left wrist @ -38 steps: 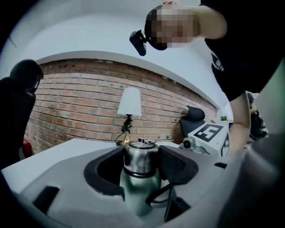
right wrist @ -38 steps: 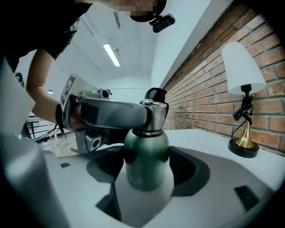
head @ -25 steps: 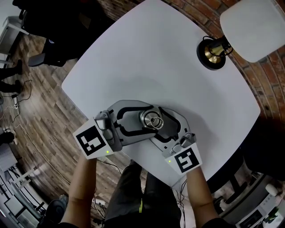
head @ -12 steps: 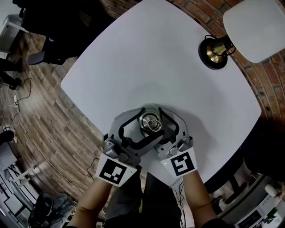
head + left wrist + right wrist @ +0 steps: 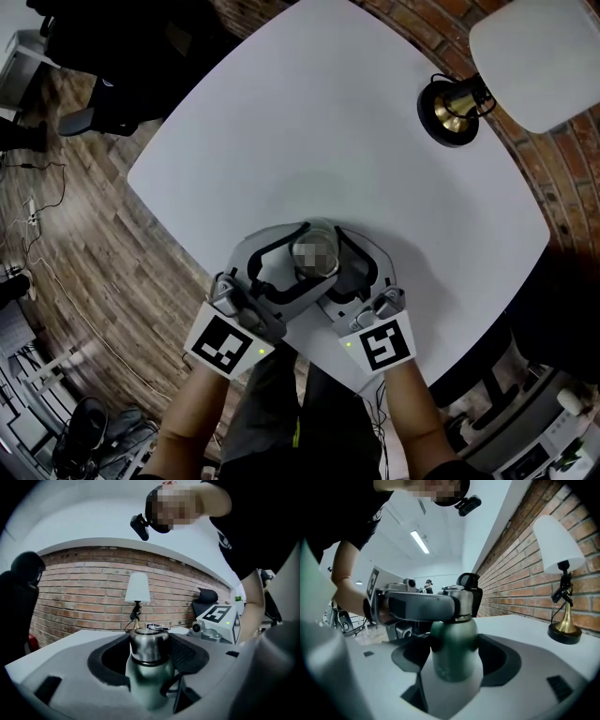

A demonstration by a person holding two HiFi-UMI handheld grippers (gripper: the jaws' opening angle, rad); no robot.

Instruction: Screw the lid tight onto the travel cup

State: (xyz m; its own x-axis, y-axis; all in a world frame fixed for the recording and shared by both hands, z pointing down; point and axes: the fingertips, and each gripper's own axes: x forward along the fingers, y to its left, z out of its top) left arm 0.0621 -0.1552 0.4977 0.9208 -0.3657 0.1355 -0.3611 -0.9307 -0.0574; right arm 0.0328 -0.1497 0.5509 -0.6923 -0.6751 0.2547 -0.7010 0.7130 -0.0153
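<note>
The green travel cup stands upright near the front edge of the white table. A steel lid with a wire ring on top sits on the cup. My right gripper is shut on the cup's green body, one pad on each side. My left gripper reaches in from the front left at lid height. Its jaws are closing, with the lid between them and the pads against the lid's sides. From the head view the cup is mostly hidden between both pairs of jaws.
A table lamp with a brass base and a white shade stands at the table's far right. A brick wall runs behind the table. Wooden floor with cables lies to the left. A black chair stands beyond the cup.
My left gripper has swung from the cup's left side round towards the person, then edged slightly back to the left. The right gripper and the cup have stayed in place.
</note>
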